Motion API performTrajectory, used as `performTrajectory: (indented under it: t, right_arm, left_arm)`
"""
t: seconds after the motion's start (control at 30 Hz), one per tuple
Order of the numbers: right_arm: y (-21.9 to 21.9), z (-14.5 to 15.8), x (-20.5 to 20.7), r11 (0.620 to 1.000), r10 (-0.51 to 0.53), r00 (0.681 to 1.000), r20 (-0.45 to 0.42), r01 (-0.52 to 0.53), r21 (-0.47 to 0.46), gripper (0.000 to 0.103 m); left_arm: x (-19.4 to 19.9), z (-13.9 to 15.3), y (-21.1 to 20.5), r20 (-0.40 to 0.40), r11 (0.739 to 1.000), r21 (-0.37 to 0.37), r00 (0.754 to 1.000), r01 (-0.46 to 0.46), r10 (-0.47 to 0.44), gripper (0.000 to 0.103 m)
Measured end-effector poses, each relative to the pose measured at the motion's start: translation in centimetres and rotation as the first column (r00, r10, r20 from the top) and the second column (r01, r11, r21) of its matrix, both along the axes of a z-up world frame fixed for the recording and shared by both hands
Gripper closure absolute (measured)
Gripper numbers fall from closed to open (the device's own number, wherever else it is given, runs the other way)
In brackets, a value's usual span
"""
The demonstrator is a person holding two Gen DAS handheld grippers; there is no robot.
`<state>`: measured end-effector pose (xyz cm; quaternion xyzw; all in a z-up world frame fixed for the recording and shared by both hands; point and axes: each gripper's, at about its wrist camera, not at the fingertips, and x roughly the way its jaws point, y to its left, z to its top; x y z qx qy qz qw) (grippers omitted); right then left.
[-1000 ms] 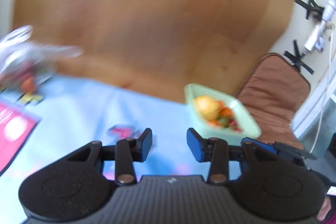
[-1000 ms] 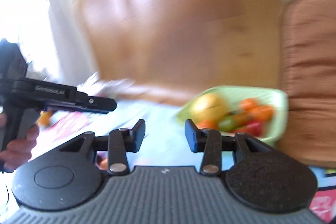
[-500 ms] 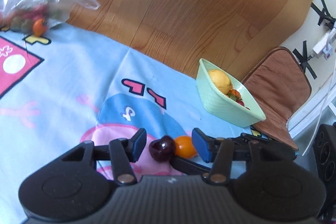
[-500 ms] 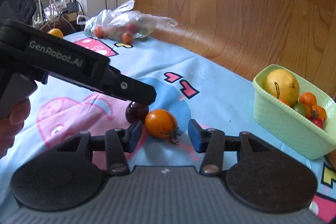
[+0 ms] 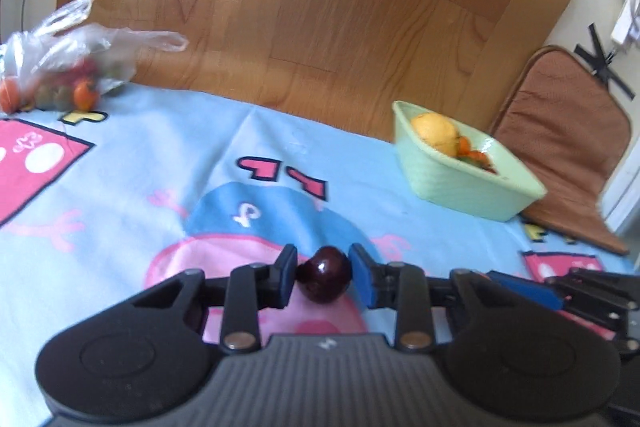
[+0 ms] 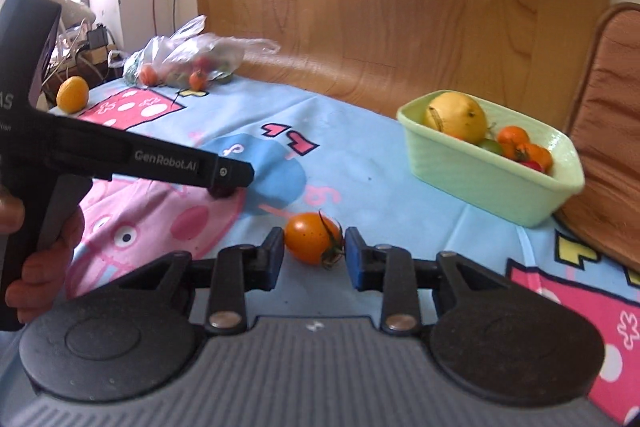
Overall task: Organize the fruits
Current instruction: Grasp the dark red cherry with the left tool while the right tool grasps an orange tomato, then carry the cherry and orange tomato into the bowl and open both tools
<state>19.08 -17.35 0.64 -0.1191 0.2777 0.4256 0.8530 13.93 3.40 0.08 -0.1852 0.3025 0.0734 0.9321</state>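
Claws point(image 5: 323, 273) lowered around fruit, cartoon blanket point(image 5: 160, 179), wooden floor point(image 5: 320, 7)

Black left gripper point(image 6: 224, 183), white "GenRobot.AI" lettering; blue-padded jaws; bare-skinned hand point(image 6: 40, 259).

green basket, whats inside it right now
The green basket holds a large yellow citrus fruit, several small orange tomatoes, a green one and a bit of red. Whatever lies beneath them is hidden by the pile and the near wall.
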Motion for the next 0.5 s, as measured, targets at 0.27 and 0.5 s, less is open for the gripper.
performTrajectory:
  t: [0.27, 0.5]
  right_arm:
    - [-2.8, 2.7, 3.9, 0.978, -0.154, 0.986, 0.059, 0.143, 0.153, 0.068]
    - [-4.6, 2.6, 11.0, 0.922, -0.321, 0.947, 0.015, 0.309, 0.235, 0.068]
  left_arm:
    - [4.7, 4.5, -2.3, 0.092, 0.991, -0.069, 0.99, 0.113, -0.107, 0.074]
    - [13.4, 6.2, -5.4, 0.11, 0.984, -0.042, 0.979, 0.175, -0.17, 0.074]
